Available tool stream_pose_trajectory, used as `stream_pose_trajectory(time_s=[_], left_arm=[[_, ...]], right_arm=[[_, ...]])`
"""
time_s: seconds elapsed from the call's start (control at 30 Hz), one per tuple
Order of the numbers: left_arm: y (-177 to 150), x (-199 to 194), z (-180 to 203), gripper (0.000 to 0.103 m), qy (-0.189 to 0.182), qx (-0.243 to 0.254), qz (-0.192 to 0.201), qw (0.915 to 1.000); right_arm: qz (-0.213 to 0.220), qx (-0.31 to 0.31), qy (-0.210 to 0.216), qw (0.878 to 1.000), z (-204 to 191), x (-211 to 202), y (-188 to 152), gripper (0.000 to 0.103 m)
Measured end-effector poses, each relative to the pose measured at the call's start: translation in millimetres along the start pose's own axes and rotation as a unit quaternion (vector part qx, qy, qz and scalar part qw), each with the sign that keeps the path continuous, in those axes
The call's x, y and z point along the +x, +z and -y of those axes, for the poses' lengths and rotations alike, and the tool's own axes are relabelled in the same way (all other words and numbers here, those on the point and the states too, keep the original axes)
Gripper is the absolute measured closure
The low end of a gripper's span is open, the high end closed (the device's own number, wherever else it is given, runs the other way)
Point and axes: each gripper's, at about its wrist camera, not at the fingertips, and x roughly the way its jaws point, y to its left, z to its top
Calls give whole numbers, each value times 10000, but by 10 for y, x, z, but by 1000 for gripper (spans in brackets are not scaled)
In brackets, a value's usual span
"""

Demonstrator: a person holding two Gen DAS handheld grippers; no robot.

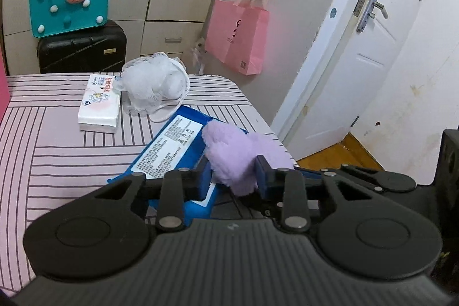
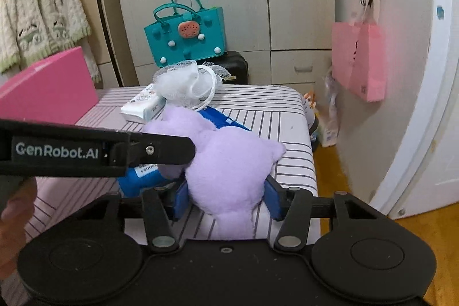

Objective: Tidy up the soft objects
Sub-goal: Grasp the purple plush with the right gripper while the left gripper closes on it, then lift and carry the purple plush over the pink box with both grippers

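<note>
Claws both pinch the purple plush: left claw nips one end, right claw squeezes its body; diverging pulls could tear it free.

Purple plush toy: fuzzy matt fleece pile, squeezed between the right gripper fingers, whose blue pads look like smooth plastic. Left gripper: matt black plastic body, ribbed, with shiny metal pivot pins. Blue pack under its left finger: glossy plastic film, white printed label. Ahead of the fingers: white bath pouf, rough netted mesh; tissue pack, smooth, slightly glossy wrap. Bedsheet: matt striped woven cloth.
</note>
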Motion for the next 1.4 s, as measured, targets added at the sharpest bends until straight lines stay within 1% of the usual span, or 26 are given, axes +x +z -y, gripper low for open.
stream_pose_trajectory(time_s=[0.1, 0.37, 0.57, 0.67, 0.77, 1.07, 1.13, 1.27, 1.4], left_arm=[[-21, -6, 12, 73, -17, 2, 8, 10000], [-67, -82, 41, 73, -20, 84, 49, 10000], [-147, -254, 57, 73, -82, 100, -2, 9999], [-196, -351, 86, 73, -14, 187, 12, 9998], [-223, -419, 96, 73, 116, 239, -143, 9995], [-366, -705, 30, 73, 177, 154, -361, 9991], [-368, -750, 38, 73, 186, 167, -499, 9984], [-359, -841, 72, 74, 116, 542, -818, 9951], [-386, -926, 23, 74, 74, 632, -1064, 9923]], right_arm=[[41, -90, -68, 9999, -21, -26, -9, 46], [50, -92, -110, 9999, -94, -124, -56, 46], [123, -112, -186, 9997, -245, -293, -138, 45], [61, -69, -123, 9999, -318, -337, -185, 45], [6, -121, -99, 9999, -405, -373, -248, 45], [-88, -306, 1, 9995, -642, -574, -351, 45], [-88, -305, 22, 9995, -661, -639, -359, 45], [-140, -337, 151, 9992, -724, -722, -398, 45], [-196, -286, 240, 9991, -812, -751, -432, 45]])
